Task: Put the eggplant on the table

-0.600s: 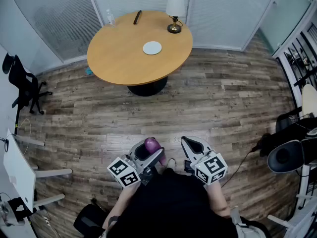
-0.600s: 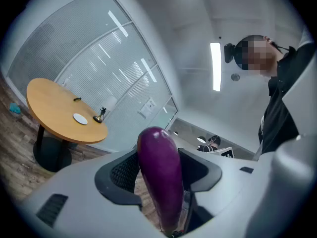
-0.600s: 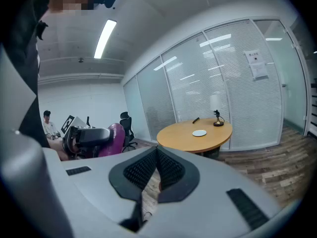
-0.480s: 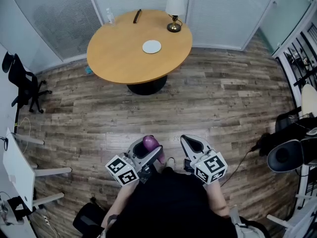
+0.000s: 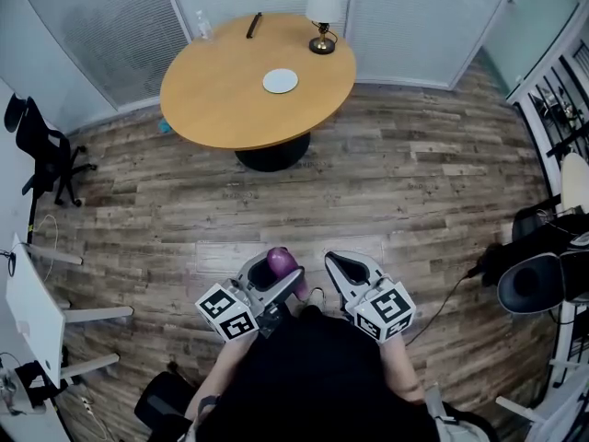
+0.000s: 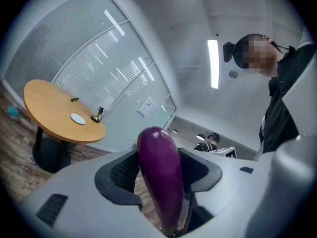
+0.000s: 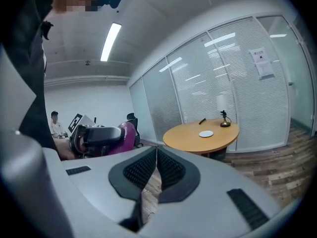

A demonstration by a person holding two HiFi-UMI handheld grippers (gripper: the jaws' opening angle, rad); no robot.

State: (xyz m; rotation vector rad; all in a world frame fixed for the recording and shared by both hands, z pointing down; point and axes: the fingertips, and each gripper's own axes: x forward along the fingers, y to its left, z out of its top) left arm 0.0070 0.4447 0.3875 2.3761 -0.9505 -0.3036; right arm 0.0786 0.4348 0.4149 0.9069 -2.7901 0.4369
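left gripper [image 5: 277,274]: close in front of the person's body, held level, jaws wide and clamped on the eggplant
eggplant [image 6: 159,175]: purple, glossy, lies lengthwise between the left pads, rounded end pokes out past the jaw tips; up in the air over the floor, well apart from the table
right gripper [image 7: 156,165]: just beside the left one, tipped slightly down, jaws closed against each other, nothing in them
floor [image 5: 386,182]: wood planks, open stretch between person and table
table [image 5: 221,109]: round, wooden top, dark pedestal, far side of the room by the blinds
plate [image 5: 281,81]: white, small, near the table's middle
lamp [image 5: 321,21]: white shade, at the table's far edge
far-left rim: dark bar-shaped item [image 5: 255,28], clear bottle [image 5: 204,31] beside it
office chair [image 5: 41,150]: black, by the left wall
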